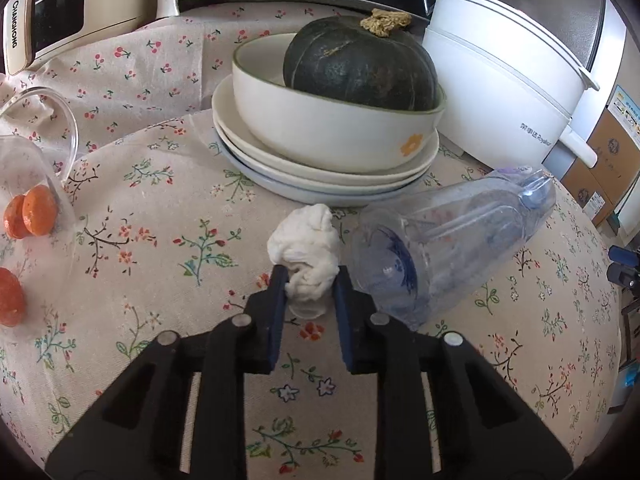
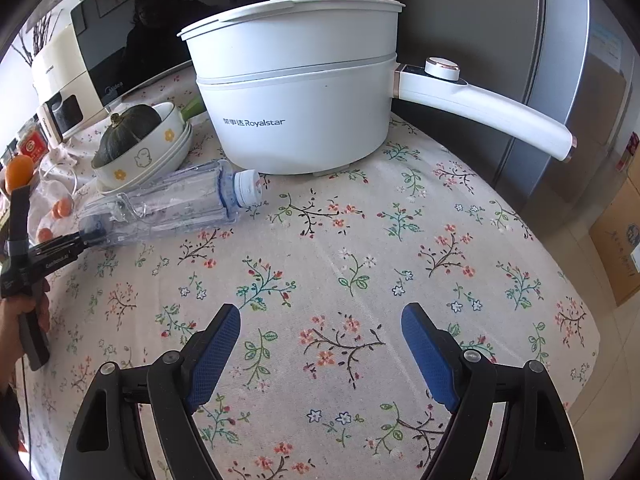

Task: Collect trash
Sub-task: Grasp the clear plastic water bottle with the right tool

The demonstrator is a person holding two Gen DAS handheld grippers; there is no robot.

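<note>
Orange fruit [image 1: 30,216] lies at the far left of the floral tablecloth [image 1: 160,216], partly under a tipped clear plastic container [image 1: 36,148], well apart from the work. Centre of the left wrist view: the left gripper [image 1: 311,284] has its two blue-padded jaws drawn in against a crumpled white tissue wad [image 1: 306,252], pinching its lower part; most of the wad bulges above the pads. The wad sits on the cloth just in front of stacked white plates [image 1: 320,176] carrying a bowl [image 1: 332,128] with a dark green squash [image 1: 360,68]. Just right of the wad, close to touching it, lies an empty clear plastic bottle [image 1: 448,240] on its side, base toward the gripper. Further right stands a white Royalstar electric pot [image 2: 296,112]. In the right wrist view the right gripper [image 2: 320,332] hangs over bare cloth with jaws spread wide, nothing between them; the bottle's white cap [image 2: 248,188] points toward the pot. Judgement: the grasp on the tissue is the step in hand. Next calls for lifting it clear without nudging the bottle, then carrying it to a bin, none in view. The bottle looks like remaining trash.
</note>
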